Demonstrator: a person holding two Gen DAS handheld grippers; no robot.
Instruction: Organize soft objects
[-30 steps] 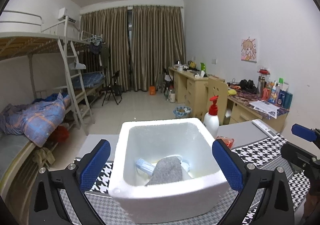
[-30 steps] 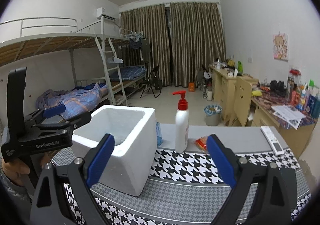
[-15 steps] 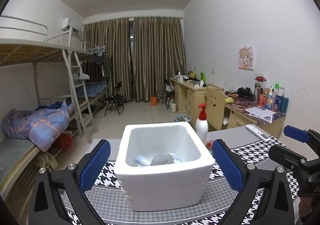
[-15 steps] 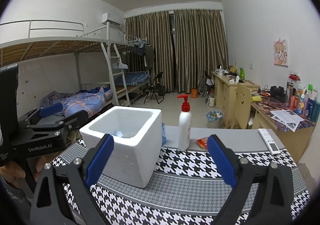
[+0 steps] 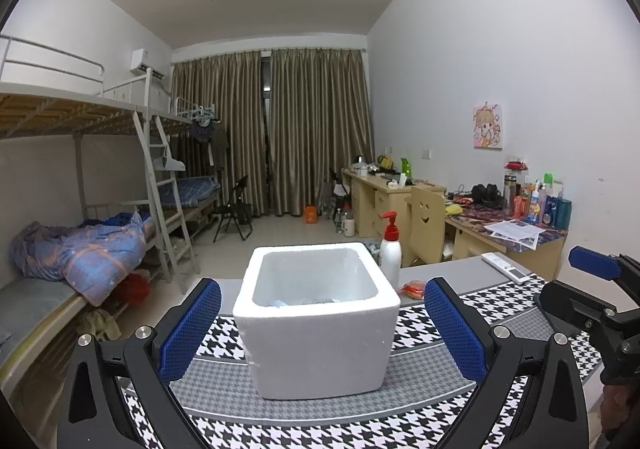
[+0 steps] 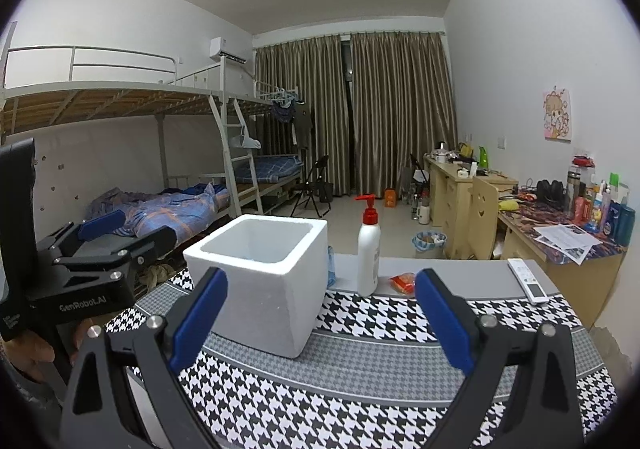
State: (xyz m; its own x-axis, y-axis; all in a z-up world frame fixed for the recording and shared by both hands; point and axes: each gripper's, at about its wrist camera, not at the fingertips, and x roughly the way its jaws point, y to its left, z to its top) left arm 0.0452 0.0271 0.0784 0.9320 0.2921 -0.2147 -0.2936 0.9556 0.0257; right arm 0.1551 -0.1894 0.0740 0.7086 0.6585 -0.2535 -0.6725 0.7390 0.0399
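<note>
A white foam box (image 5: 318,323) stands on the houndstooth tablecloth (image 5: 312,429), straight ahead of my left gripper (image 5: 320,333). That gripper is open, its blue pads wide apart and empty, back from the box's near wall. Only a sliver of pale blue and grey contents (image 5: 296,302) shows over the rim. In the right wrist view the foam box (image 6: 264,277) sits left of centre. My right gripper (image 6: 320,323) is open and empty above the cloth, to the right of the box. The inside of the box is hidden from that side.
A white pump bottle (image 6: 369,249) with a red top stands behind the box, an orange packet (image 6: 403,283) beside it. A white remote (image 6: 528,281) lies at the table's far right. Bunk beds (image 6: 160,153) stand to the left, desks (image 6: 460,189) to the right.
Both grippers have drawn back and dropped lower. The box now looks smaller and the grey cloth inside it has sunk almost out of sight below the rim.
</note>
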